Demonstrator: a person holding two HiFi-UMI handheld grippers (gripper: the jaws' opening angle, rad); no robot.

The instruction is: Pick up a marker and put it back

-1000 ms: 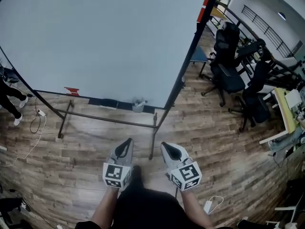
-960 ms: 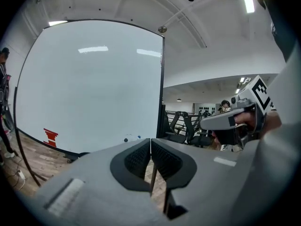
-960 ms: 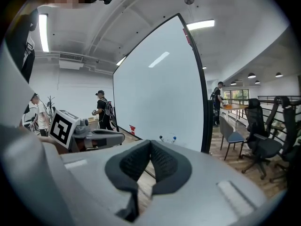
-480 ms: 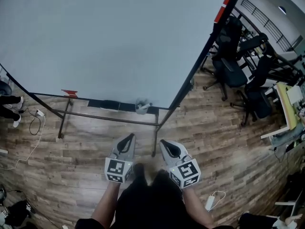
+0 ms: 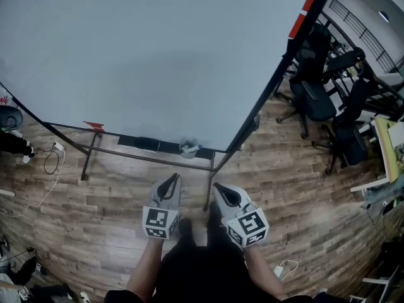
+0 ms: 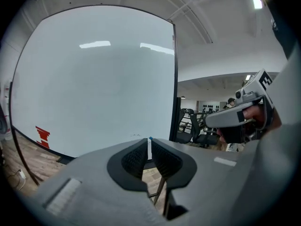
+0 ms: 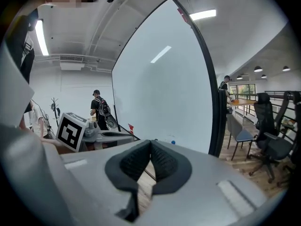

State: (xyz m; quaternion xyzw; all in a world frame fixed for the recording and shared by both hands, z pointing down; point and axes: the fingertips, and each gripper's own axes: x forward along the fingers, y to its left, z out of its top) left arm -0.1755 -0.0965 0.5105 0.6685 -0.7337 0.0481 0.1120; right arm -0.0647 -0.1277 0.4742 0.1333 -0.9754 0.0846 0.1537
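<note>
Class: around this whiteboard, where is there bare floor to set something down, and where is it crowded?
Bare: the wood floor between the stand's bar and the left tongs, and left of it toward the cable. Crowded: office chairs right of the whiteboard.

I see a large whiteboard [image 5: 145, 55] on a dark metal stand filling most of my view. It stands on a wood-plank floor [image 5: 95, 213]. Black office chairs [image 5: 315, 100] cluster to its right, near a pale table [image 5: 384, 150]. A strip light [image 7: 204, 14] glows on the white ceiling.
</note>
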